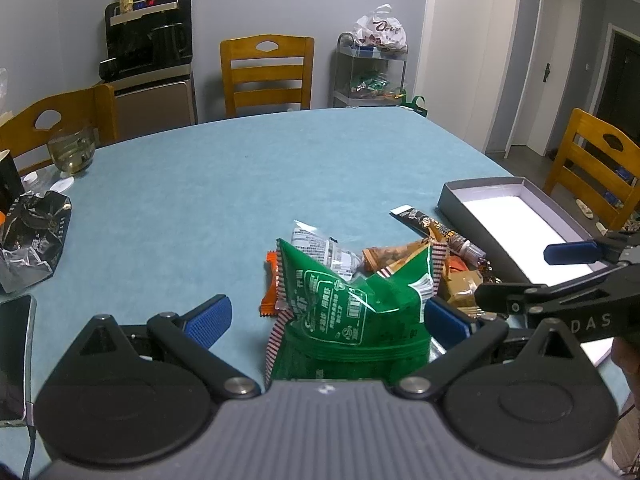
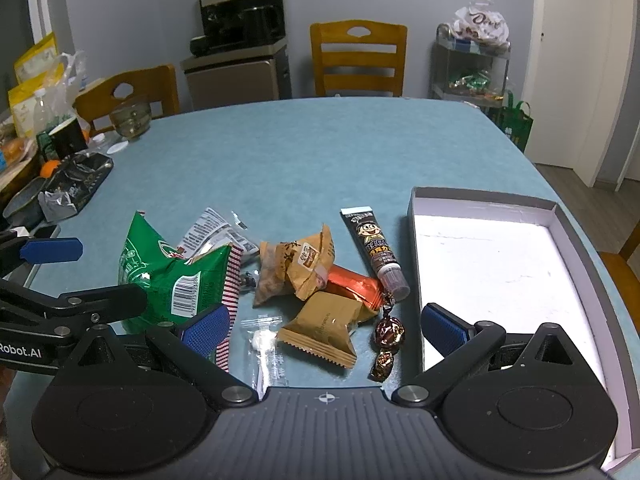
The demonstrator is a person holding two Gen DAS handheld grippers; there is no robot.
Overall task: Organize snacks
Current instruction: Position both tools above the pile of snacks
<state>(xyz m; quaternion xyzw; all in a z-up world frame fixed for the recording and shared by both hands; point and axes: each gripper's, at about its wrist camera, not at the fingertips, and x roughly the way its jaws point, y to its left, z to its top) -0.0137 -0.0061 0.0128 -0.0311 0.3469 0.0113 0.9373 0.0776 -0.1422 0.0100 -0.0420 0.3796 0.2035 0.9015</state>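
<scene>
A pile of snacks lies on the blue table. A green snack bag sits between the open fingers of my left gripper, untouched by the pads; it also shows in the right wrist view. My right gripper is open above tan packets, an orange packet, wrapped candies and a clear sachet. A dark tube snack lies beside an open grey box with a white floor, on the right.
A black crumpled bag, a phone and a glass bowl lie at the table's left. Wooden chairs stand around. A water dispenser and a cart stand by the wall.
</scene>
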